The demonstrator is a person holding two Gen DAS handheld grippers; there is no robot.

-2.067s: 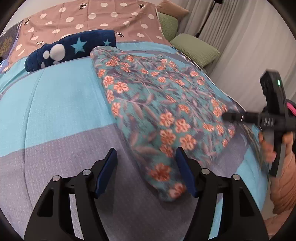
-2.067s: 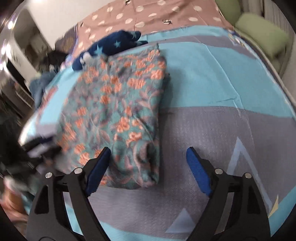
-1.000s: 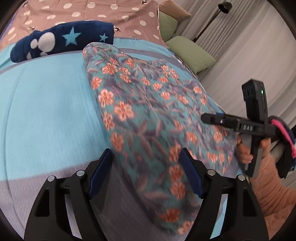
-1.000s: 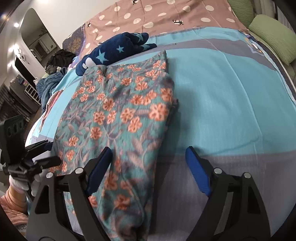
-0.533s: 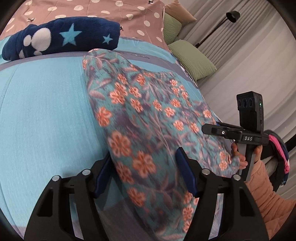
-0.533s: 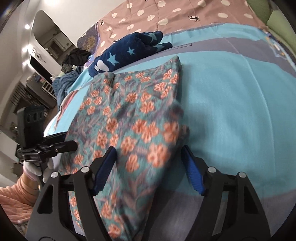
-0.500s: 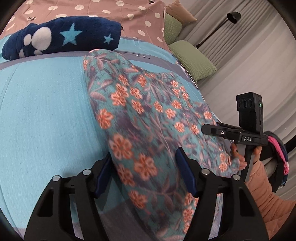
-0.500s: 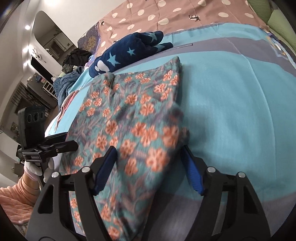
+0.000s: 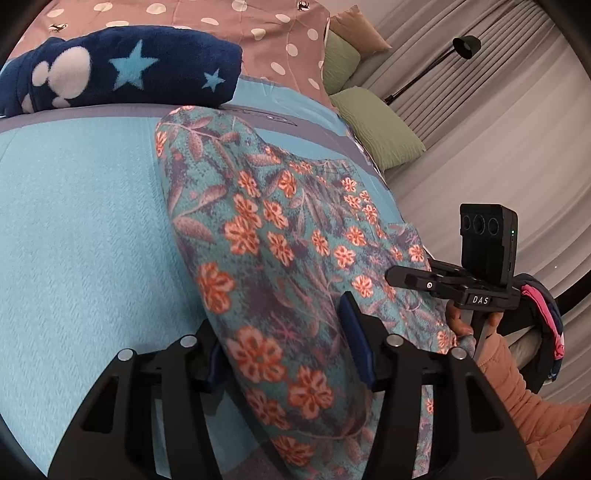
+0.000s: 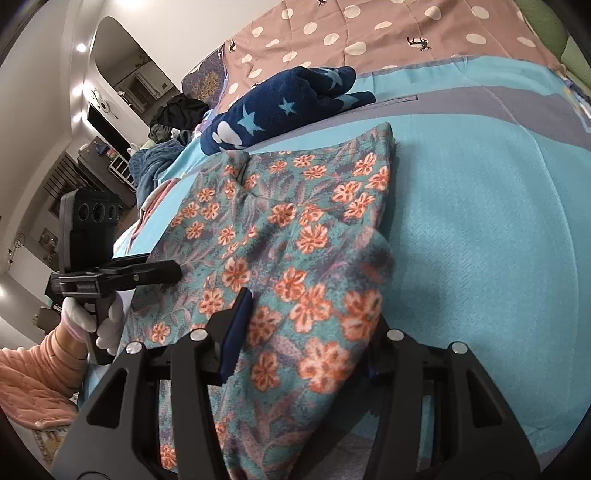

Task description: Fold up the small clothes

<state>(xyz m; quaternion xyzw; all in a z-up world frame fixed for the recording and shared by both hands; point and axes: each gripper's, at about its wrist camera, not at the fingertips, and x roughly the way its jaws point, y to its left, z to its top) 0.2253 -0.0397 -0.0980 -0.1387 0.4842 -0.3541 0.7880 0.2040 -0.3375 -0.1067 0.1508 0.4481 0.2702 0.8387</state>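
two grippers work one floral garment [image 9: 266,236] on a bed [image 9: 81,221] spread with a turquoise and grey cover. one folded navy blanket [image 9: 122,70] with pale stars and white paw marks lies beyond the garment's far end, close to it, and a brown polka-dot quilt [image 9: 229,22] lies behind that. two green pillows [image 9: 376,125] sit at the bed's far right corner, with one tan cushion [image 9: 358,31] above them and one black lamp [image 9: 466,46] against grey curtains.

the left gripper [image 9: 282,350] straddles the garment's left folded edge: a thick ridge of teal cloth with orange flowers fills the gap between its blue-padded fingers [image 9: 356,343], which are closing; whether the pads already press the cloth cannot be told. the right gripper [image 10: 303,332] takes the opposite edge the same way, cloth bunched between its closing fingers [image 10: 236,328], the right one hidden under the fabric.

each gripper shows in the other's view, held by a hand [image 9: 458,321] in a peach quilted sleeve [image 9: 517,387]; the left hand [image 10: 92,317] wears a white glove. the right gripper's body reads "das".
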